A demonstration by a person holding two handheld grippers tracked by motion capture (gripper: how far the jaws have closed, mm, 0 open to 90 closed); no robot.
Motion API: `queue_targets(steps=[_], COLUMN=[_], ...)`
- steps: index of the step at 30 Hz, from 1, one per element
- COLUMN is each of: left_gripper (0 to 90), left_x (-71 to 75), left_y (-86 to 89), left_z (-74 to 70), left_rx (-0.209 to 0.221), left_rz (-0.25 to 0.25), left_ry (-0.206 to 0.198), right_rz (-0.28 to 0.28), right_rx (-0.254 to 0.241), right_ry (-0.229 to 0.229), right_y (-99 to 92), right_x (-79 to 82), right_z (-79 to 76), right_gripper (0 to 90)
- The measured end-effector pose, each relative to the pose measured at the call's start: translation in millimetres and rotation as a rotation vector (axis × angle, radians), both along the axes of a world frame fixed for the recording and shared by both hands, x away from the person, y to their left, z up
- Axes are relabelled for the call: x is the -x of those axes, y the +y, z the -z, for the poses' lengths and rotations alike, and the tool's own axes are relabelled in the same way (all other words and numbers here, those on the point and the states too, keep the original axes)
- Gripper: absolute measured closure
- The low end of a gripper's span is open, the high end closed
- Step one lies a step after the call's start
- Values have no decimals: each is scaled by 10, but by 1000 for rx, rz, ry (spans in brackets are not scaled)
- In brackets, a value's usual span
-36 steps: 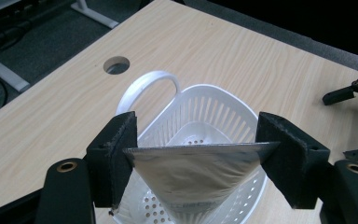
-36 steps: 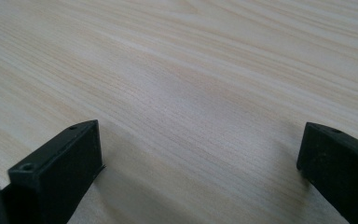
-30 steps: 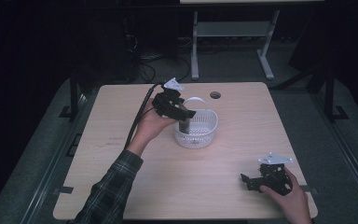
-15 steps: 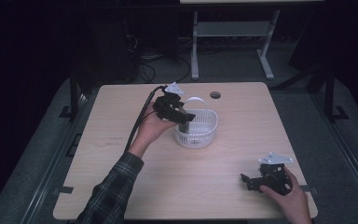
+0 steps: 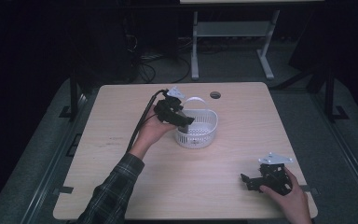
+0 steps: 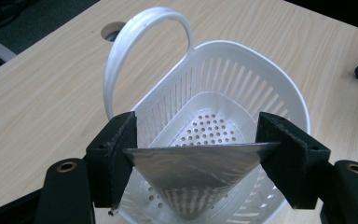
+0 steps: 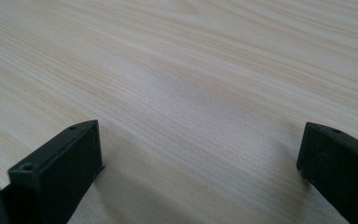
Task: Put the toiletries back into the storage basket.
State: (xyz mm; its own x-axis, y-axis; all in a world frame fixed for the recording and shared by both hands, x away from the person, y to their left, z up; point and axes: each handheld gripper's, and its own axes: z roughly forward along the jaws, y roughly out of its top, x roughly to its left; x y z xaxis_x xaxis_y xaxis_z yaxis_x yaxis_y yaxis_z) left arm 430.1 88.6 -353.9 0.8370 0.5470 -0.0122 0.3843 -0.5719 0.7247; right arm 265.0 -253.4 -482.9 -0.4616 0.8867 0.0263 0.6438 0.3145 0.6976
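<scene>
Pale wood-grain tabletop (image 5: 177,186) is standing in a dark room, cables trailing on the grey floor (image 5: 168,70) beyond. Left claw (image 6: 200,154) is clamping a shiny metal cone (image 6: 193,179) above the white plastic basket (image 5: 200,133) near the middle. Right claw (image 7: 200,177) is resting near the tabletop's front right corner, jaws apart.

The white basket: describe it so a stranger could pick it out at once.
On the wooden table, look toward the far middle, near a round hole. The white basket sits there under the left claw, which holds a silvery cone. Its slotted walls and arched handle set it apart.
</scene>
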Motion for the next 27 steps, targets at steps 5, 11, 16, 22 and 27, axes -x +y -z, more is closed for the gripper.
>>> queue_targets(steps=[5,11,16,22,27], left_gripper=[293,292,285,217,153], left_x=[-1,1,17,46,44], left_y=[-8,-12,-12,14,33], left_z=[24,23,11,-81,-117], left_rx=[-9,-12,-8,33,17], left_rz=[-1,1,2,-3,-7], left_ry=[3,0,-19,-50,-50], right_rz=[0,0,0,0,0], right_rx=[0,0,0,0,0], right_ry=[0,0,0,0,0], right_y=[0,0,0,0,0], right_x=[0,0,0,0,0], right_z=[0,0,0,0,0], right_gripper=[0,0,0,0,0])
